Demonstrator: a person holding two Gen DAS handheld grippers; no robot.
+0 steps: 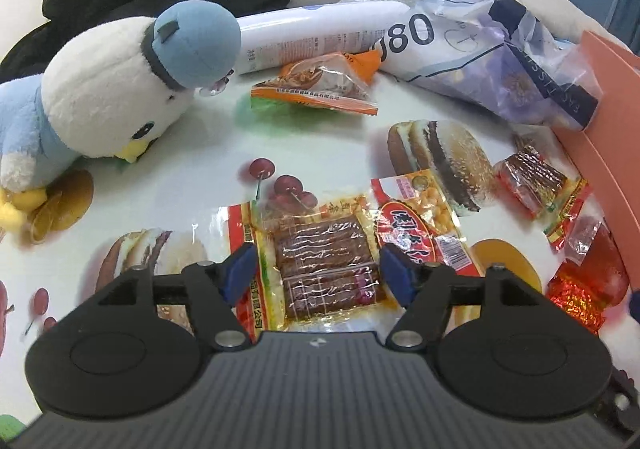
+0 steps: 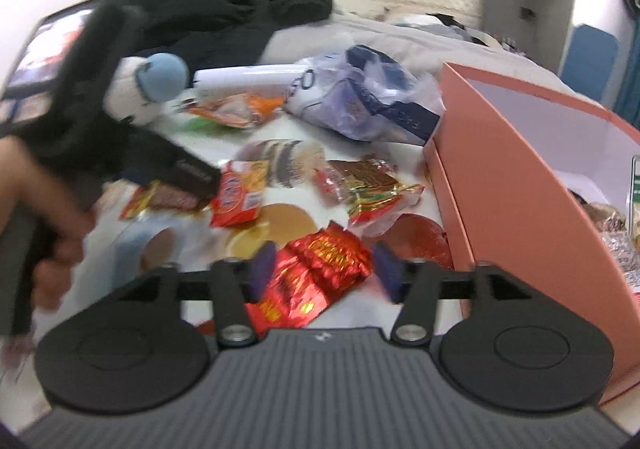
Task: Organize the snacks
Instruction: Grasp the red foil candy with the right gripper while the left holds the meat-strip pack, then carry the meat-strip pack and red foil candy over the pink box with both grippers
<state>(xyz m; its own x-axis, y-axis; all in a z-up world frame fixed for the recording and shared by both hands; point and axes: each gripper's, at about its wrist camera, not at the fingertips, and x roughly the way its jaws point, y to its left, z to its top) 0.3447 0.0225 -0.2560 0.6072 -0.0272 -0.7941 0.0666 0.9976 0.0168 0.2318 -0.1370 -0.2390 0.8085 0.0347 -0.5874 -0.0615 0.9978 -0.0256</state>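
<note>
While both claws gape, a red foil packet [image 2: 320, 273] lies between the right claw [image 2: 324, 273].

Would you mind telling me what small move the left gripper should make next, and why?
Probably lower the left gripper slightly and close it on the brown strip snack packet. Its jaws are open with the packet lying flat on the printed tablecloth between them, not yet pressed, and the pink box waits to the right.
</note>
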